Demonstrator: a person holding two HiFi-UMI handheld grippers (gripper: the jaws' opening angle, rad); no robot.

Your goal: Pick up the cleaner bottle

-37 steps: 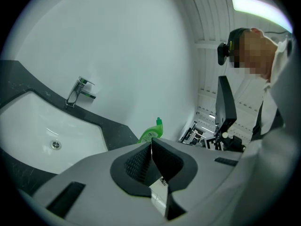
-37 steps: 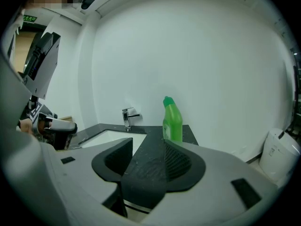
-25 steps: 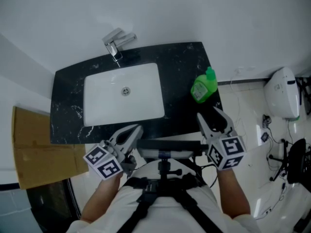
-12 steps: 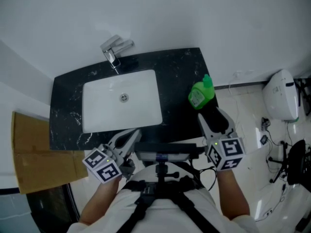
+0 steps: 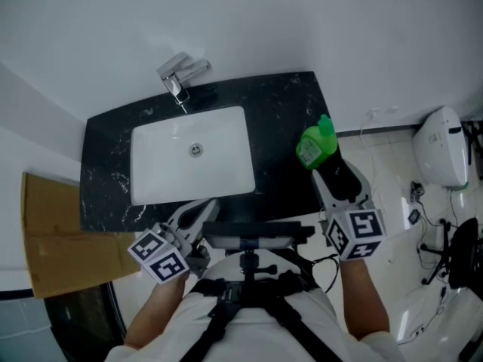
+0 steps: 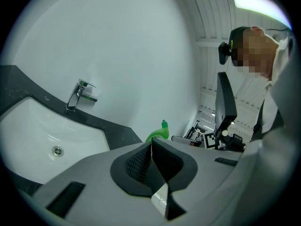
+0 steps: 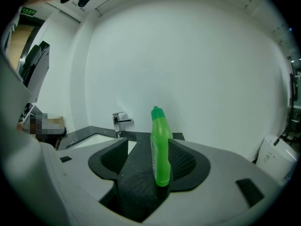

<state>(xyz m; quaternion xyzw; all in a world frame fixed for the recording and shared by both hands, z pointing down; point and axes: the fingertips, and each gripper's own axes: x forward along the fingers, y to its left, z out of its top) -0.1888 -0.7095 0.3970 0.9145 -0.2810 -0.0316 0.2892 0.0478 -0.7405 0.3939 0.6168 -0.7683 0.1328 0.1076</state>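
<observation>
Care with centring matters most here. The bottle (image 7: 160, 147) stands upright on the dark counter (image 5: 279, 111) just right of the sink (image 5: 166, 164), between the jaws of the right gripper (image 5: 336, 176). Those jaws have just been opening and stand wide, with the pads not pressing. The bottle sits nearer the right pad, so I would shift across, then close squarely on its body. The left gripper (image 5: 205, 206) hangs at the sink's near edge, closed and empty.
</observation>
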